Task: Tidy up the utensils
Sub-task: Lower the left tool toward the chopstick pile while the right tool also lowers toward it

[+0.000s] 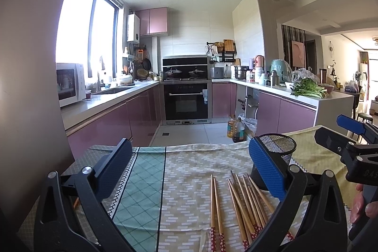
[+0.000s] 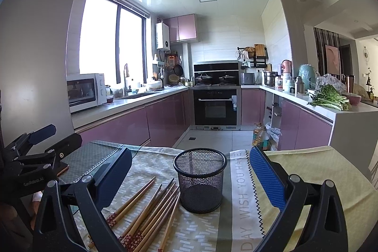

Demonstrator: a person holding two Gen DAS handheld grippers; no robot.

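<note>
biggest worry here is the mesh cup (image 2: pixel 200 181). it looks light and it's just standing on a loose tablecloth (image 2: pixel 295 171), so if a chopstick goes in at a slant or a finger clips the rim, i'd guess it tips or skids. the chopsticks (image 2: pixel 151 211) are also fanned out, touching and overlapping, so pinching 1 could drag its neighbours along or roll them around. they're thin and round too, so a grab far from the middle might let one swing.

both tongs are spread wide and holding nothing. the left gripper (image 1: pixel 189 171) hovers over the cloth with the chopsticks lying mostly between its fingers, toward its right finger, tips pointing away and the red patterned ends close to the camera. 2 sticks sit slightly apart from the main bunch. the right gripper (image 2: pixel 191 176) has the cup standing upright and empty between its fingers, and the chopsticks lie low and to the left of the cup, the nearest ones just beside or touching its base.
</note>
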